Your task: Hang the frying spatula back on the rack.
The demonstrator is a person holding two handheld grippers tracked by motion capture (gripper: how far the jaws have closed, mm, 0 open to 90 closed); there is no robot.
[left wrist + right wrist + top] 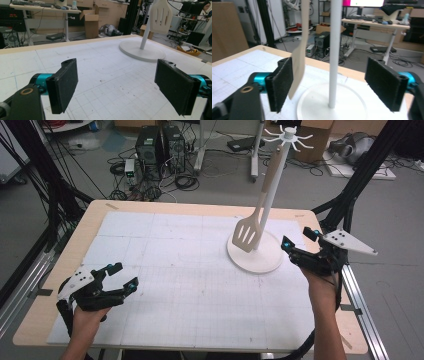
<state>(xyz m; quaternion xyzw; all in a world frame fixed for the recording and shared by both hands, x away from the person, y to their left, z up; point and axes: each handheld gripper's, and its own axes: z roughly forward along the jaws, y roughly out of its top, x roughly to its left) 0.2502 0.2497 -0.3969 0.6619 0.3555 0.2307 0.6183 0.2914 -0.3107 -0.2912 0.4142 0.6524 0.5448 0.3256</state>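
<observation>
Right gripper (297, 240) stands at the right edge of the table, jaws spread wide and gripping nothing, aimed at the white utensil stand (255, 252) just to its left. In the right gripper view the stand's pole (335, 50) rises between the two pads, and the beige slotted spatula (248, 232) hangs edge-on close against the left pad (283, 82), though I cannot tell whether they touch.

Biggest risk, as I judge it: the stand itself. A sideways push on the tall pole could tip it or slide its round base (312, 110) across the white gridded mat (175, 270).

Next, the spatula hangs loosely from a hook at the top (288, 135); a brush from the pad could set it swinging or knock it off the hook.

Smaller still, if the jaws close here they would probably catch pole and blade together, a crooked hold.

Left gripper (120, 277) rests at the near left of the mat, also wide open and empty, well apart from the stand, so it adds little danger.
</observation>
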